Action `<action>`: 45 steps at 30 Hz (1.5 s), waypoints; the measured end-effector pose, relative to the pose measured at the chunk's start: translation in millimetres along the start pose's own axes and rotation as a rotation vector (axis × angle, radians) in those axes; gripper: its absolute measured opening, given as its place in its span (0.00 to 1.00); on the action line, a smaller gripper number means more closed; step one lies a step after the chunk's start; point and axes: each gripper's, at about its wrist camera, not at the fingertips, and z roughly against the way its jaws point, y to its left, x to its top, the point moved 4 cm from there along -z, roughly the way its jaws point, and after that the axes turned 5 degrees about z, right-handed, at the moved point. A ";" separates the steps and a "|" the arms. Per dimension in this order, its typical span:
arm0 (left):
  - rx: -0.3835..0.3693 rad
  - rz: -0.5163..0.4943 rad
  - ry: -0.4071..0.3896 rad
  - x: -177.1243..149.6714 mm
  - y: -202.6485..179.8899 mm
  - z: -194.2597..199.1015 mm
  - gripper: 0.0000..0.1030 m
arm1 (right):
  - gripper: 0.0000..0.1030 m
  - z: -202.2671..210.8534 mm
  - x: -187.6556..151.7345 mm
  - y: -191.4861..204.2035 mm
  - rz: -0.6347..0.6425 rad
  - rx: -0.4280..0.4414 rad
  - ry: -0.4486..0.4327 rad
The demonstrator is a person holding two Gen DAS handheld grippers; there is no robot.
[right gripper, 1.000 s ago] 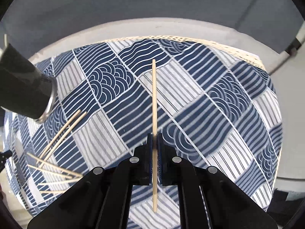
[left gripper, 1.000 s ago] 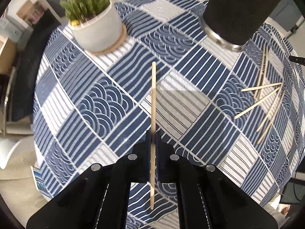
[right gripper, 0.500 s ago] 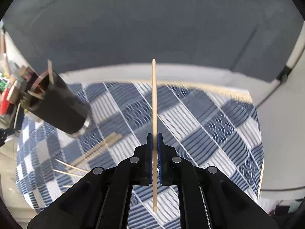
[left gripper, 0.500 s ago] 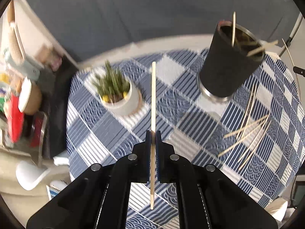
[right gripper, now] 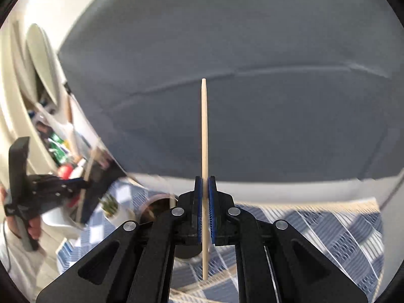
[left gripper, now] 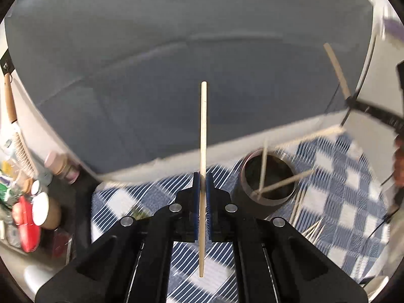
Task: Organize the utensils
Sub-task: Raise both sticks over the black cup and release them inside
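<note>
Lifted off bench (left gripper: 353, 202) since earlier; both hand-held grippers, left (left gripper: 201, 189) and right (right gripper: 205, 192), clamp light, stiff chopsticks (left gripper: 203, 131) (right gripper: 204, 126) mid-shaft, holder (left gripper: 267, 184) lower right.

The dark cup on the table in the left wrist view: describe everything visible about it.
The dark cup is a black, matte-looking cylinder with a paler, metallic-looking rim, standing upright on the blue-and-white patterned tablecloth, right of the left gripper. Its mouth is open and its inside dark. At least two pale wooden sticks stand in it, leaning on the rim and poking out. More sticks lie on the cloth by its right side. Motion blur hides finer detail.
</note>
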 end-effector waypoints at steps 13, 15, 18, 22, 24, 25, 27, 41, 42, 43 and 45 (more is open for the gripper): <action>-0.313 0.098 -0.271 31.9 -25.3 -18.3 0.05 | 0.05 -55.9 12.5 23.9 -0.034 0.161 -0.117; -0.348 0.104 -0.300 29.5 -26.6 -30.8 0.05 | 0.05 -68.5 11.0 26.9 -0.029 0.176 -0.131; -0.414 0.110 -0.317 26.1 -28.8 -50.1 0.05 | 0.05 -84.6 6.2 29.0 -0.041 0.216 -0.148; -0.489 0.145 -0.334 20.0 -27.6 -61.7 0.05 | 0.05 -97.1 -3.3 33.7 -0.040 0.232 -0.162; -0.512 0.146 -0.335 15.0 -28.8 -67.4 0.05 | 0.05 -101.2 -8.1 33.9 -0.033 0.225 -0.160; -0.514 0.146 -0.329 12.3 -29.6 -72.5 0.05 | 0.05 -105.2 -11.3 35.2 -0.031 0.228 -0.154; -0.514 0.171 -0.323 6.6 -27.1 -83.7 0.05 | 0.05 -112.5 -18.0 36.9 -0.024 0.217 -0.144; -0.528 0.136 -0.253 -33.0 -36.4 -95.9 0.05 | 0.07 -106.9 -53.1 55.5 0.038 0.161 -0.079; -0.527 0.128 -0.251 -33.5 -38.1 -93.8 0.05 | 0.08 -103.5 -53.7 57.6 0.036 0.165 -0.081; -0.525 0.123 -0.253 -34.8 -39.2 -90.2 0.05 | 0.08 -100.4 -54.6 57.7 0.034 0.166 -0.083; -0.523 0.116 -0.254 -37.1 -38.5 -85.7 0.05 | 0.09 -95.1 -53.8 62.2 0.037 0.154 -0.087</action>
